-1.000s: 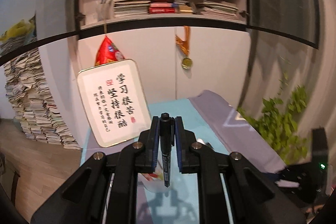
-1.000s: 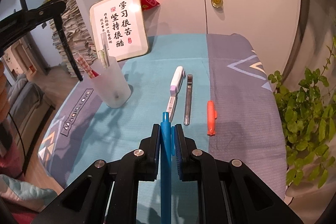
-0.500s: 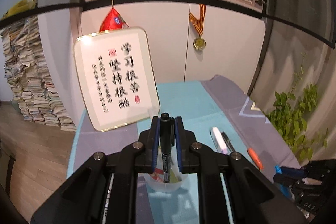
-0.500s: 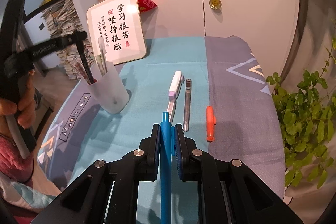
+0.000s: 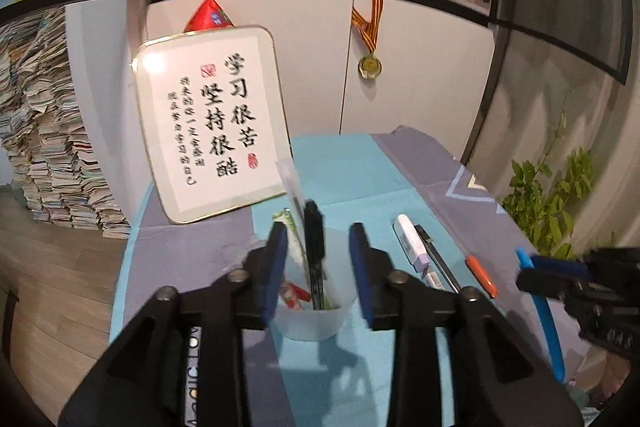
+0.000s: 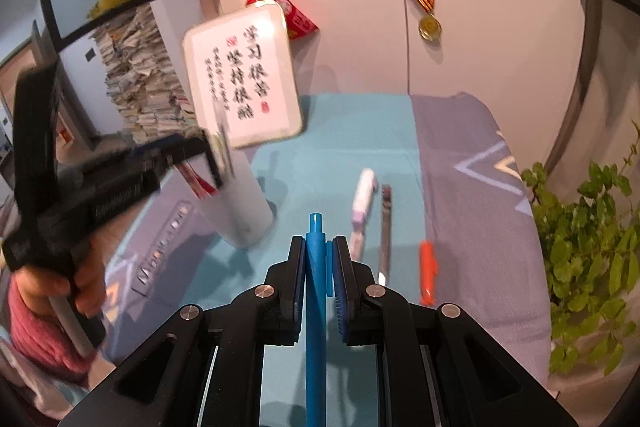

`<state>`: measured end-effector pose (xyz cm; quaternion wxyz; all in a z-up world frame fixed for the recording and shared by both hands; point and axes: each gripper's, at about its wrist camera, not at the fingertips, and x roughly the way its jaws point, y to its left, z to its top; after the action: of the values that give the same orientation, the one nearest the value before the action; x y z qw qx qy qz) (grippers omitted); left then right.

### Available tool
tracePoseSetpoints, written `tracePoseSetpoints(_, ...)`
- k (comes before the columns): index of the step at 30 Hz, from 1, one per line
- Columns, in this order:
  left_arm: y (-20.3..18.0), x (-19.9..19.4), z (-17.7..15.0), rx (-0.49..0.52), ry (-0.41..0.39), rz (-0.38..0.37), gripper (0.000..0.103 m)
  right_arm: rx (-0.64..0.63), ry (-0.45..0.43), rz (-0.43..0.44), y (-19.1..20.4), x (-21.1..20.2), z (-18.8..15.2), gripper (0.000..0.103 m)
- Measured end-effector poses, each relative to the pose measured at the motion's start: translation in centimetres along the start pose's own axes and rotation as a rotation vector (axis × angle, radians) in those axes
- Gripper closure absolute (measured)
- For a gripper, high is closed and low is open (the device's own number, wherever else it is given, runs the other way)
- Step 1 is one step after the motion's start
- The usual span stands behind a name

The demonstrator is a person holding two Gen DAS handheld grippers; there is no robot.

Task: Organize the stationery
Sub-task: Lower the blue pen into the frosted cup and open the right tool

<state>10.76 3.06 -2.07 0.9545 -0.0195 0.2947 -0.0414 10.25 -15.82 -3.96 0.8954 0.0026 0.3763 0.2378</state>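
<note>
Table (image 5: 352, 163) under teal-and-grey cloth, backed by white cupboard doors with hanging medal (image 5: 369, 67), propped calligraphy plaque (image 5: 212, 123), bookshelf above, paper stacks at left, green plant (image 6: 588, 247) at right. Left gripper (image 5: 318, 255) over translucent cup (image 5: 312, 315), jaws just opened and apart, black marker (image 5: 314, 251) loose between them, tip down in cup, touching neither pad. Right gripper (image 6: 319, 267) narrow, clamped on blue pen (image 6: 316, 287). White pen (image 6: 363, 199), dark pen (image 6: 385, 227), orange marker (image 6: 427, 273) side by side on cloth. Cup contents blurred, partly hidden.
</note>
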Motion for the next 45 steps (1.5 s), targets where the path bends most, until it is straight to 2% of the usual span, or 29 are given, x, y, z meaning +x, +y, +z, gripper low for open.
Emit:
tracePoseSetpoints(2,0.5,-1.4,-0.4,-0.007,-0.030,-0.003,0.070,0.001,-0.025,0.020,0.8,-0.1,1.0,0.089)
tracePoseSetpoints(4,1.1,-2.6,-0.9,-0.015,-0.049,0.003,0.064,0.000,-0.044,0.037,1.5,0.0,1.9,0.089)
tracePoseSetpoints(7,1.9,-3.8,-1.9,-0.021,-0.064,0.019,0.064,-0.011,-0.067,0.068,3.0,0.4,3.6,0.089)
tracePoseSetpoints(15,4.4,-4.6,-4.4,-0.034,-0.034,0.056,0.063,-0.106,-0.133,0.072,9.0,3.2,8.9,0.089)
tracePoseSetpoints(20,6.1,-4.4,-5.3,-0.065,-0.017,0.069,0.063,-0.098,-0.199,0.048,10.8,5.9,10.8,0.089)
tracePoseSetpoints(29,8.7,-3.2,-5.6,-0.135,0.002,0.070,0.064,-0.024,-0.328,-0.024,10.0,9.2,10.2,0.089)
tracePoseSetpoints(37,8.6,-2.2,-5.9,-0.126,0.025,0.053,0.064,-0.019,-0.335,-0.022,9.3,10.7,9.4,0.089)
tracePoseSetpoints(45,8.3,-2.1,-5.9,-0.130,0.030,0.043,0.064,-0.002,-0.313,0.000,8.5,10.3,8.2,0.089)
